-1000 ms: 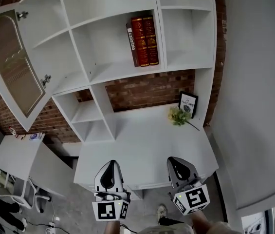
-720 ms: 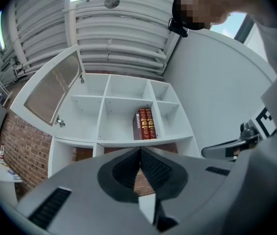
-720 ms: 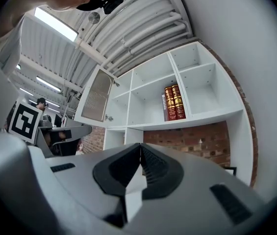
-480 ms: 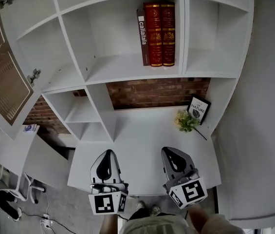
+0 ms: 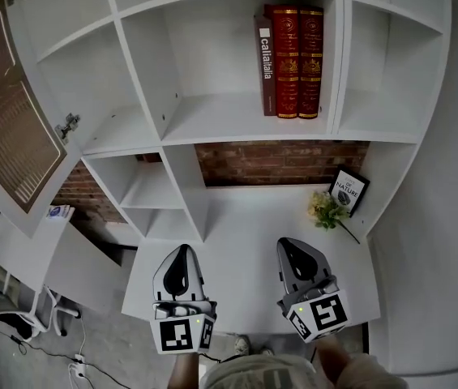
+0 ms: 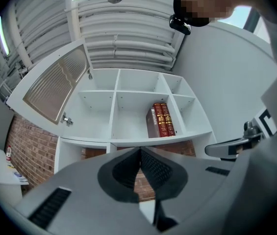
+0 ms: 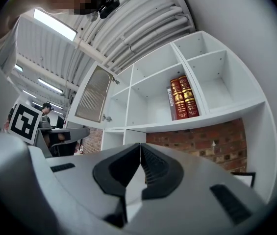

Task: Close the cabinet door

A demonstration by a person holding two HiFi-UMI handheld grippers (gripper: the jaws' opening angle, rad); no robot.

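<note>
The white cabinet door (image 5: pixel 10 112) with a brown ribbed glass panel hangs swung wide at the upper left of the shelf unit, hinged beside an empty compartment (image 5: pixel 91 71). The same door (image 6: pixel 55 84) shows in the left gripper view and, smaller, the door (image 7: pixel 95 99) in the right gripper view. My left gripper (image 5: pixel 179 259) hovers over the desk's front left, jaws together, nothing held. My right gripper (image 5: pixel 291 254) hovers over the desk's front right, also shut and empty. Both point toward the shelves, well below and to the right of the door.
Three books (image 5: pixel 290 59) stand in the middle shelf compartment. A framed card (image 5: pixel 348 190) and a small flower sprig (image 5: pixel 328 211) sit at the desk's (image 5: pixel 245 225) back right. A low side table (image 5: pixel 26 250) and an office chair (image 5: pixel 6 310) stand at the left.
The view has closed in on the shelves and shifted right: the door now reaches the left edge of the head view. Both grippers moved forward over the desk, still shut.
</note>
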